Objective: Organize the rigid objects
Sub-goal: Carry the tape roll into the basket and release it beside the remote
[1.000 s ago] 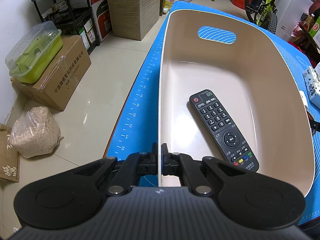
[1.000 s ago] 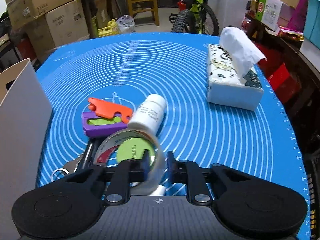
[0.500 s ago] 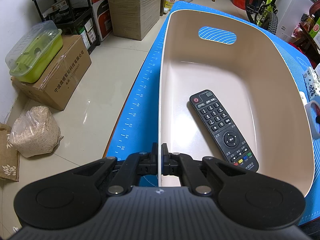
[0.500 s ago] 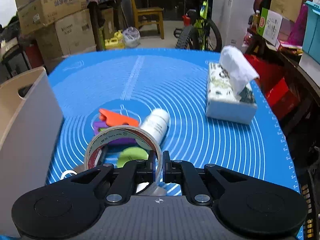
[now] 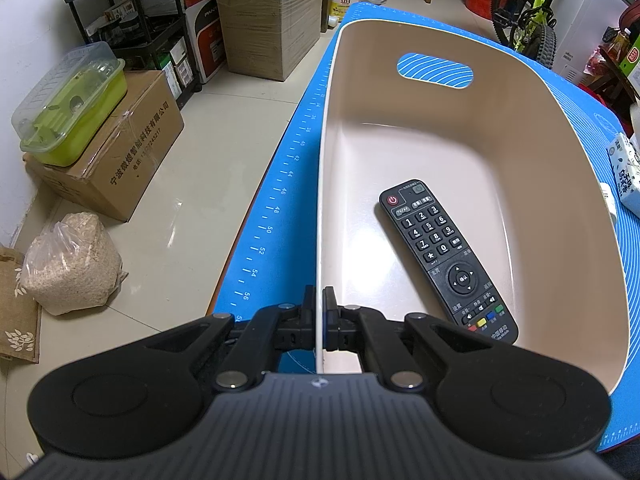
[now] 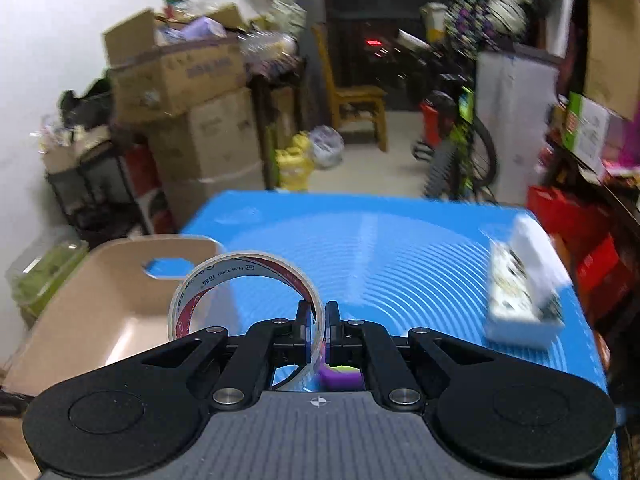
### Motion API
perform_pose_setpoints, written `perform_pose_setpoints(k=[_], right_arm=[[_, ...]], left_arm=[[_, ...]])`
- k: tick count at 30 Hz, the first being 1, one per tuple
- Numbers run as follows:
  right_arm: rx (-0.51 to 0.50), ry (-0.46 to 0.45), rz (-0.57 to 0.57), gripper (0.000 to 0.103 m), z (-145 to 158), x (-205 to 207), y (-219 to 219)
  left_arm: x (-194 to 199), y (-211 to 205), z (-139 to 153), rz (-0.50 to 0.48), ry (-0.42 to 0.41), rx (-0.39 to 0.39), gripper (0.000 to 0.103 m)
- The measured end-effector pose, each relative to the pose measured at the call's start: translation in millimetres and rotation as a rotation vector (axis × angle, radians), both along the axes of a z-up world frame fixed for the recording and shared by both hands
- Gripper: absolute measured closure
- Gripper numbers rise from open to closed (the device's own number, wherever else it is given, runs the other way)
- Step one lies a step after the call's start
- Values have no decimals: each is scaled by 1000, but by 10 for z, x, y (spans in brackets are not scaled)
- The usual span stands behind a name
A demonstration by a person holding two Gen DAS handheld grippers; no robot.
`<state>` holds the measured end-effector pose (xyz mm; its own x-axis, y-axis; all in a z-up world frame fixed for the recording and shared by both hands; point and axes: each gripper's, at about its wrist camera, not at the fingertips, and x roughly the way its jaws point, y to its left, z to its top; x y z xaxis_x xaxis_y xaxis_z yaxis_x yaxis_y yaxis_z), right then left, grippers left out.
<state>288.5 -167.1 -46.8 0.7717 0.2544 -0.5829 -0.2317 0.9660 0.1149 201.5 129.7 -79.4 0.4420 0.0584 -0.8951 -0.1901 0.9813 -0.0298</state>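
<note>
Lifted off the bench since a second ago, the tape roll (image 6: pixel 244 292) hangs pinched in the right tongs (image 6: pixel 317 326), beside the bin (image 5: pixel 520 128) whose wall the left tongs (image 5: pixel 319 312) pinch; held only by its thin band, it may swing and slip.

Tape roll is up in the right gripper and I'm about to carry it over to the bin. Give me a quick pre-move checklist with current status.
1. Right gripper shut on the tape roll wall: ok.
2. Tape roll lifted off the blue mat: ok, it hangs above it.
3. Left gripper clamped on the bin rim: ok.
4. Free floor in the bin beside the remote: ok, bare space toward the handle end.
5. Path from tape to bin: ok, nothing stands between them in the right wrist view.
6. Grip firmness: cannot tell; the right wrist view is motion-blurred.
</note>
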Motion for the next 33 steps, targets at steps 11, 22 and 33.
perform_pose_setpoints(k=[11, 22, 33], right_arm=[[-62, 20, 253, 86, 55, 6, 1083], [-212, 225, 408, 86, -441, -42, 1862], [-273, 378, 450, 78, -719, -49, 1926]], left_arm=[[-17, 15, 3, 0, 0, 1, 100], [-7, 14, 11, -1, -1, 0, 100], [0, 9, 8, -1, 1, 2, 100]])
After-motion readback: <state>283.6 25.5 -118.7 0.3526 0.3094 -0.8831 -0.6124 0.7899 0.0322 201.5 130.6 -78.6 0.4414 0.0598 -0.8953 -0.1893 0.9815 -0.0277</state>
